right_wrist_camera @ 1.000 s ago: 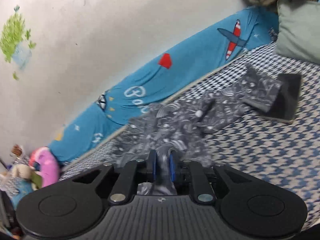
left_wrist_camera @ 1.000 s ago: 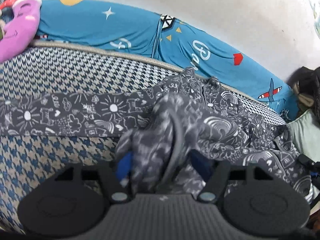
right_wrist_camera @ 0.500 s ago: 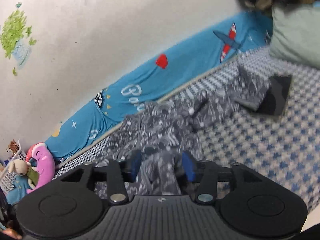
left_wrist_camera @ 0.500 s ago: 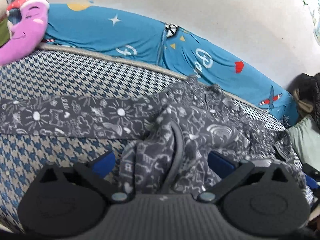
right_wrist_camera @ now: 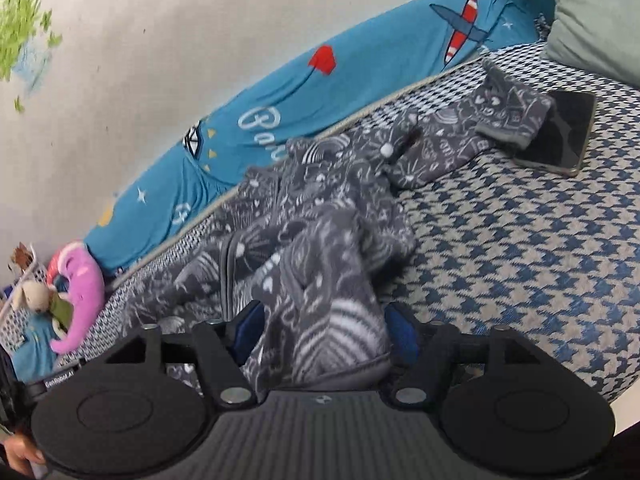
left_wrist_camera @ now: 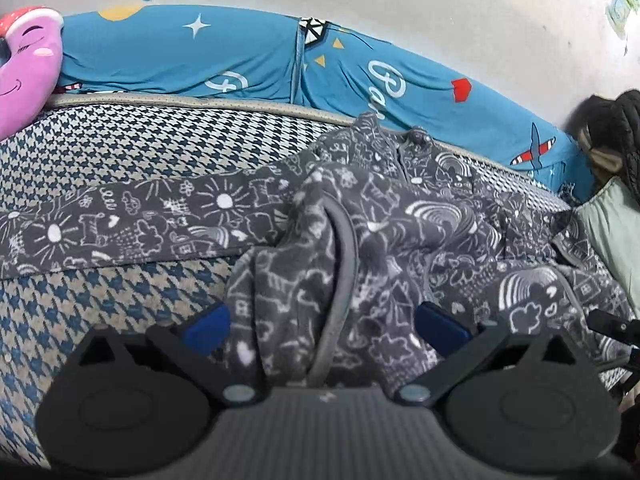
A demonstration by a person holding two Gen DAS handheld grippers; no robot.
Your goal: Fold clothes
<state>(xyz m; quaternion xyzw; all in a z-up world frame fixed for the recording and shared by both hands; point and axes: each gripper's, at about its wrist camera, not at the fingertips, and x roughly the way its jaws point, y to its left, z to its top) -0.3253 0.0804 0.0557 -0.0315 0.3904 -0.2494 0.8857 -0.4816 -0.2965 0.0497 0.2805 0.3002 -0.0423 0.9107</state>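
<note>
Grey doodle-print garment lying rumpled on the houndstooth-covered bed, just in front of the blue printed cushion that runs along the wall. One sleeve extends flat away from the garment's bunched middle toward the pink plush toy; in the right wrist view the other sleeve reaches toward the green pillow, its cuff resting on a dark phone. Left tool: jaws spread wide, with a raised fold of the garment's hem standing loosely between the blue pads, not clamped. Right tool: jaws likewise apart, a second hump of fabric between them, seemingly ungripped. Progress, as judged here: early. The body is heaped, with no clean fold visible; smoothing the torso, bringing in both sleeves and doubling the body all remain.
</note>
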